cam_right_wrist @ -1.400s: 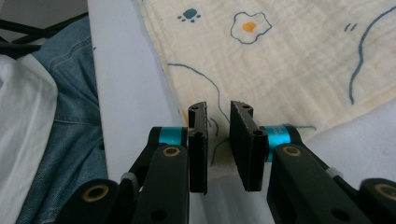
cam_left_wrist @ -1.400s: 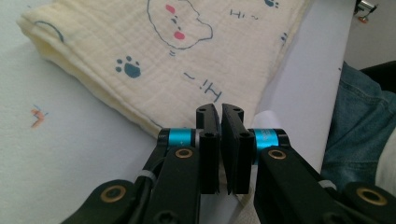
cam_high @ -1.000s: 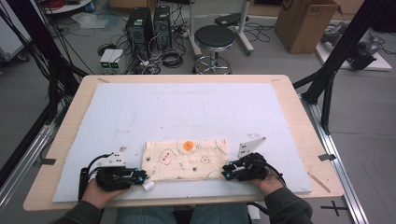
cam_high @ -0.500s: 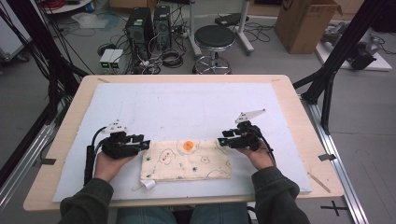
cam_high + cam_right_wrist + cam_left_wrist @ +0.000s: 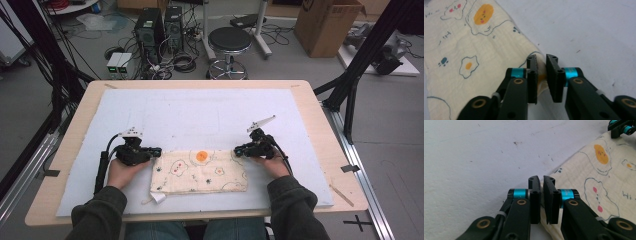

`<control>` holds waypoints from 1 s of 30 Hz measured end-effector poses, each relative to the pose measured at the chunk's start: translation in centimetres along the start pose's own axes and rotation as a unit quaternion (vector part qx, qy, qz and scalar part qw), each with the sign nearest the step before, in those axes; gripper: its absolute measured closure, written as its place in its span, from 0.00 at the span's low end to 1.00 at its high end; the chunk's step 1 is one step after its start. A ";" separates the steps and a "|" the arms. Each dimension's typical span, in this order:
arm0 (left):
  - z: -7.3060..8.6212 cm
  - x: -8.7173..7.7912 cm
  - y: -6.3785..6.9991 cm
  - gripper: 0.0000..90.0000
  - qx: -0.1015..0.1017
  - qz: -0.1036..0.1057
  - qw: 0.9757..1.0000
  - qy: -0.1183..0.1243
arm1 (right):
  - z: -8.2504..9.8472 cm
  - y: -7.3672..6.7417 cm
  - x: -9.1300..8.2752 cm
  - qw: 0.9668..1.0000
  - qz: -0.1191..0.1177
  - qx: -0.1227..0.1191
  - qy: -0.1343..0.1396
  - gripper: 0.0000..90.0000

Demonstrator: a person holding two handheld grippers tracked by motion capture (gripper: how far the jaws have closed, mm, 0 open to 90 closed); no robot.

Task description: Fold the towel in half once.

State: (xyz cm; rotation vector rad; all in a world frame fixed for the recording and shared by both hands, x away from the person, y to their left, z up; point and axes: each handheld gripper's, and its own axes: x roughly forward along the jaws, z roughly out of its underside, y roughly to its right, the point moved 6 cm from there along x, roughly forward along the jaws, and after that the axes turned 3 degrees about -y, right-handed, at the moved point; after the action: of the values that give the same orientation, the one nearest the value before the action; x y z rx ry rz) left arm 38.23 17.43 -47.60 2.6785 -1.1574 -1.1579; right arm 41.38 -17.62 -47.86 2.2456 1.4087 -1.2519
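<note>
Two grippers, left gripper point(image 5: 156, 149) and right gripper point(image 5: 239, 149), are pinching our cloth's point(image 5: 200, 171) upper corners at lower centre of the tabletop point(image 5: 310, 100), jaws just closing, and thin bites are risking slipping.

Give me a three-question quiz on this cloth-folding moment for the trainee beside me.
1. True or false: the cloth lies on the white mat.
2. Which corners of the cloth do the left gripper and the right gripper pinch? A near corners, B far corners, C one near, one far.
3. What colour is the round blob printed near the cloth's far edge?

Key
1. True.
2. B. Each gripper's jaws have just been closing, and the cloth's edge sits between them in both gripper views.
3. Orange.
</note>
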 end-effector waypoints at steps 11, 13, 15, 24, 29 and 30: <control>0.6 -0.1 0.0 0.97 -0.003 -0.029 1.000 0.008 | 0.6 -0.1 -0.6 1.000 0.020 -0.002 0.007 0.95; 0.6 -0.1 0.0 0.96 -0.002 -0.031 0.999 0.007 | 0.7 -0.1 -0.6 1.000 0.019 0.001 0.007 0.95; 0.6 -0.1 0.1 0.96 0.002 -0.033 0.999 0.009 | 0.7 -0.1 -0.5 1.000 0.021 -0.002 0.008 0.94; -0.4 -1.6 0.7 0.75 0.028 -0.026 0.998 0.050 | 0.1 -0.7 -1.5 0.999 0.015 -0.009 0.051 0.74; -0.5 -2.3 0.9 0.68 0.039 -0.025 0.997 0.058 | -0.1 -0.8 -1.8 0.998 0.018 -0.010 0.065 0.64; -0.5 -2.4 1.0 0.66 0.039 -0.023 0.997 0.058 | -0.1 -0.9 -1.9 0.998 0.017 -0.008 0.066 0.62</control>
State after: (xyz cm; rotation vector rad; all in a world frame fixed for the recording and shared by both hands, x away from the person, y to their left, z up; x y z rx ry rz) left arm 36.84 18.11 -45.42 2.8026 -1.1525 -0.9667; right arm 40.34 -18.30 -46.15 2.3701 1.4119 -1.0946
